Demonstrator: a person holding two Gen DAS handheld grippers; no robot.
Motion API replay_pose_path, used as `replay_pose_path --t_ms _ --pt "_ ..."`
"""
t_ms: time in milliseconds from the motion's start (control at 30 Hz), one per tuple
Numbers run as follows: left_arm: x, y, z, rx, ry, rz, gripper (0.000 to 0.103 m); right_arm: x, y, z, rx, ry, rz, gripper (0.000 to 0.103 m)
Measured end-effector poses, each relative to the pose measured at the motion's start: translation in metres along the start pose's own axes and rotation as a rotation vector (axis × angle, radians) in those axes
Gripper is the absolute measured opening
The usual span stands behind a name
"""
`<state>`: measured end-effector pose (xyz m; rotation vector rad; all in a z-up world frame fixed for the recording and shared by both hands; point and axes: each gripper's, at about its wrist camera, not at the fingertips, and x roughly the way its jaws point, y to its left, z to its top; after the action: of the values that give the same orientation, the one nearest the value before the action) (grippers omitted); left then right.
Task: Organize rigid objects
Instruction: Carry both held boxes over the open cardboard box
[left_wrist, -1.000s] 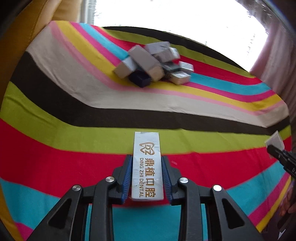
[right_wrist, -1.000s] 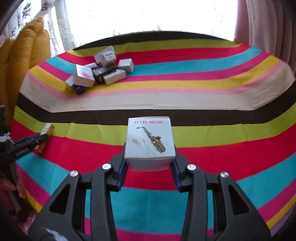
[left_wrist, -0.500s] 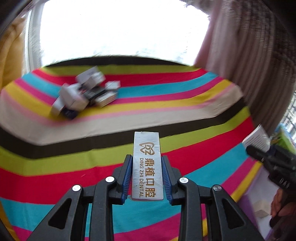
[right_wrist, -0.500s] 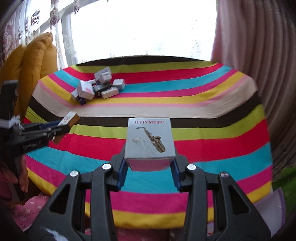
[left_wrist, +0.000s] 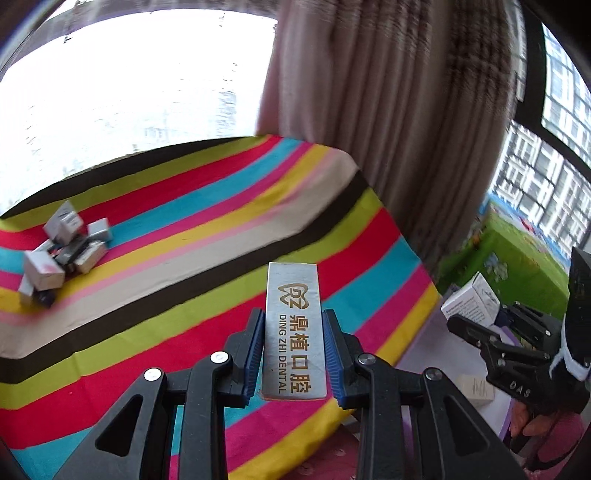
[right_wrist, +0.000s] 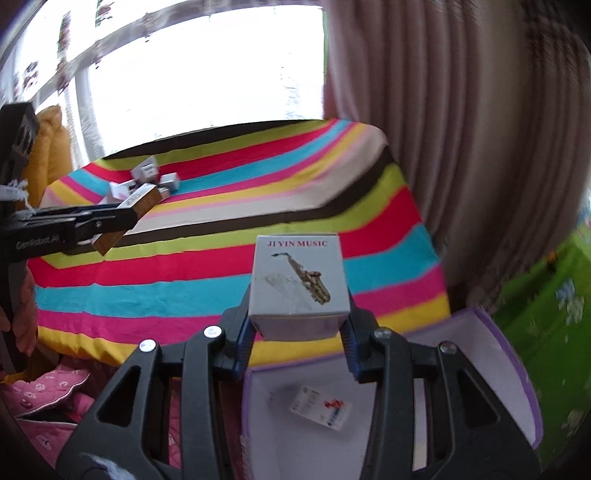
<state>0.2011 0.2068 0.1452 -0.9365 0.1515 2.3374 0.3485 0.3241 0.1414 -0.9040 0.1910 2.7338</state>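
Left tongs (left_wrist: 293, 347) clamp a narrow silver dental box (left_wrist: 293, 328); right tongs (right_wrist: 295, 325) clamp a grey saxophone-printed box (right_wrist: 299, 280), poised above the purple-rimmed bin (right_wrist: 517, 373) at lower right for dropping.

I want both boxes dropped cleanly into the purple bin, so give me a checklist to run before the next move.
1. Left gripper jaws clamped on the dental box: ok.
2. Right gripper jaws clamped on the saxophone box: ok.
3. Purple bin has free floor: ok, only one small box shows inside.
4. Saxophone box fully over the bin: cannot tell.
5. Grippers apart from each other: ok.
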Motion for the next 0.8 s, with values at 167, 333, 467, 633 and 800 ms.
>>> replay_pose_path --t_ms 167,333,467,633,800 --pt "0.010 -0.031 -0.003 0.070 0.039 -0.009 0.032 -0.003 -0.032 -0.019 0.094 0.015 -0.025 0.045" --pt "0.019 -0.057 -0.006 0.141 0.062 -0.026 0.032 -0.007 -0.061 -0.041 0.179 0.038 -0.059 0.045" --pt "0.025 -0.080 -0.011 0.193 0.080 -0.048 0.032 -0.012 -0.080 -0.054 0.225 0.049 -0.086 0.045" --pt "0.028 -0.107 -0.020 0.255 0.112 -0.095 0.032 -0.017 -0.094 -0.061 0.252 0.056 -0.122 0.045" --pt "0.032 -0.130 -0.028 0.316 0.146 -0.144 0.032 -0.022 -0.096 -0.063 0.208 0.075 -0.177 0.045"
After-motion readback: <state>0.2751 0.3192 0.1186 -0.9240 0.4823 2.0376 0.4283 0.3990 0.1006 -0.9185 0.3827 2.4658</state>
